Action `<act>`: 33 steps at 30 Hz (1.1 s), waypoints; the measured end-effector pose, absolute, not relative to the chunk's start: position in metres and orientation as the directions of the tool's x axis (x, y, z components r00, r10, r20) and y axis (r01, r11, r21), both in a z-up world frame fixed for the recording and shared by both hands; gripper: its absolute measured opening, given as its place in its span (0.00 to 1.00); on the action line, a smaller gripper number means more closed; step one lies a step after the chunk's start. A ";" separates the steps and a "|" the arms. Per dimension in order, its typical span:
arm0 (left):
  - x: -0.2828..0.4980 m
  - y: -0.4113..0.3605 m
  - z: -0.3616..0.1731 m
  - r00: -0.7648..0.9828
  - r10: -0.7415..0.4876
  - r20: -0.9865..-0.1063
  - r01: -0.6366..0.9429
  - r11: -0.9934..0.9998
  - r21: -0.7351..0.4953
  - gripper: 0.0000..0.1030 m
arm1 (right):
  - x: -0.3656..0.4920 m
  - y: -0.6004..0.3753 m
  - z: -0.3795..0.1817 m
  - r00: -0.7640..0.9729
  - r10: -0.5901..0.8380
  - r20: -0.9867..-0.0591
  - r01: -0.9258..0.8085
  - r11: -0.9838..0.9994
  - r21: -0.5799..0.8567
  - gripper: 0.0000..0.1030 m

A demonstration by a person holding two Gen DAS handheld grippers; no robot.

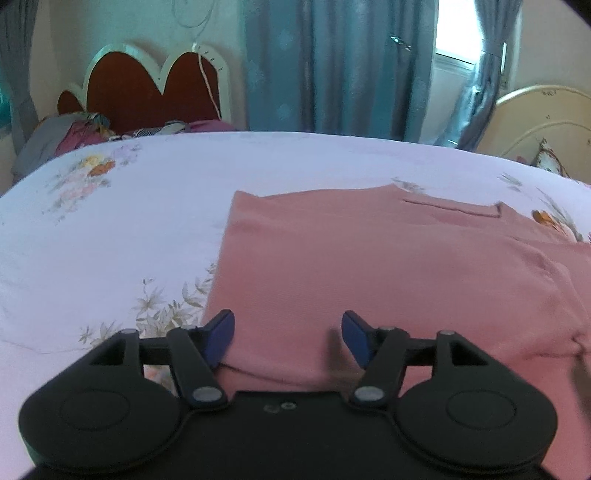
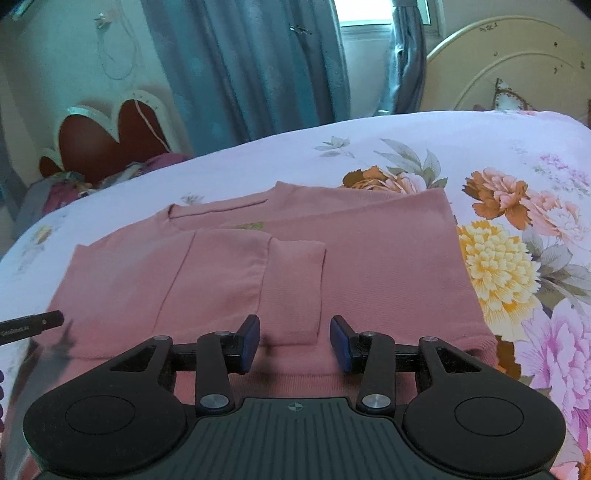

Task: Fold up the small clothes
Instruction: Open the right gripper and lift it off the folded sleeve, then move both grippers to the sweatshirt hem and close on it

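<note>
Left gripper (image 1: 288, 338): black linkage fills the bottom of its view, blue pads spread apart, nothing between them. Pink garment (image 1: 388, 280) lies flat beyond and below the tips; its near hem runs under the gap and its left folded edge passes just by the left pad. Pads appear clear of the cloth, though contact at the hem cannot be judged from this angle.

Right gripper (image 2: 294, 341): jaws likewise spread, empty. Same pink garment (image 2: 258, 273) ahead of it, sides folded inward, one sleeve (image 2: 295, 288) laid down the middle with its cuff end lying between the two pads' lines, just beyond them. Neckline at the far end. Dark tip of the other tool (image 2: 35, 323) enters at the left edge, over the garment's left corner.

Surface: bed with a pale floral sheet (image 1: 110, 221), large orange, yellow and pink blooms to the garment's right. Heaped clothes (image 1: 74, 136) at the far left corner, before a red scalloped headboard (image 1: 147, 96). Blue-grey curtains (image 1: 332, 66) behind, bright window (image 2: 364, 16), cream round headboard (image 2: 517, 62) at right.
</note>
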State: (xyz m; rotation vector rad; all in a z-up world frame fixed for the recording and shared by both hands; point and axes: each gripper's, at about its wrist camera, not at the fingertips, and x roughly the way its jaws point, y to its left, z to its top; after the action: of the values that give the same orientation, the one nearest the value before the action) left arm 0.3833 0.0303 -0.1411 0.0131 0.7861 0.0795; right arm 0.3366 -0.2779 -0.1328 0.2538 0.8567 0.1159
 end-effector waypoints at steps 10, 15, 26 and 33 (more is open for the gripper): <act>0.338 0.015 -0.116 0.700 0.043 -0.713 -0.030 0.999 0.032 0.65 | 0.284 -0.281 -0.105 0.695 0.223 -0.683 -0.071 0.967 0.244 0.82; 0.317 0.015 -0.113 0.706 0.019 -0.708 0.014 0.999 0.041 0.65 | 0.245 -0.278 -0.094 0.712 0.176 -0.680 -0.053 0.979 0.198 0.82; 0.254 0.037 -0.116 0.709 -0.021 -0.705 0.065 0.997 0.036 0.65 | 0.154 -0.267 -0.096 0.684 0.074 -0.725 0.028 0.992 0.127 0.82; 0.205 0.060 -0.123 0.693 -0.025 -0.721 0.068 0.997 0.031 0.65 | 0.103 -0.270 -0.103 0.662 0.016 -0.749 0.077 0.993 0.089 0.82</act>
State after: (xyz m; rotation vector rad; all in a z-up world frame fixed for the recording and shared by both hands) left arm 0.2046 0.0603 -0.1233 0.0571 0.8040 -0.0521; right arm 0.1027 -0.2695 -0.1027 0.1168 0.8471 -0.0349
